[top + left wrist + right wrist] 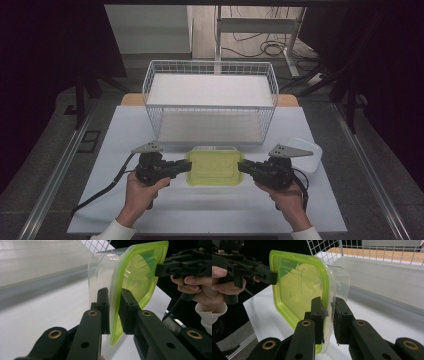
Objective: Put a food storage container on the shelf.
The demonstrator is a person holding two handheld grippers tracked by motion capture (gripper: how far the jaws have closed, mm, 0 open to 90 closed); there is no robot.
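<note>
Nearest to us, the left gripper (pixel 186 167) and the right gripper (pixel 242 166) each have their jaws clamped on an opposite edge of the lidded container (pixel 214 166), a clear tub under a yellow-green lid. In the left gripper view the jaws pinch the lid's rim (pixel 115 312); in the right gripper view they close over the rim and the clear wall beside it (pixel 329 307). We see the container between the two grippers over the white tabletop (pixel 125 135). Beyond it stands a white wire basket (pixel 210 100), with a clear tub (pixel 307 152) at the right.
</note>
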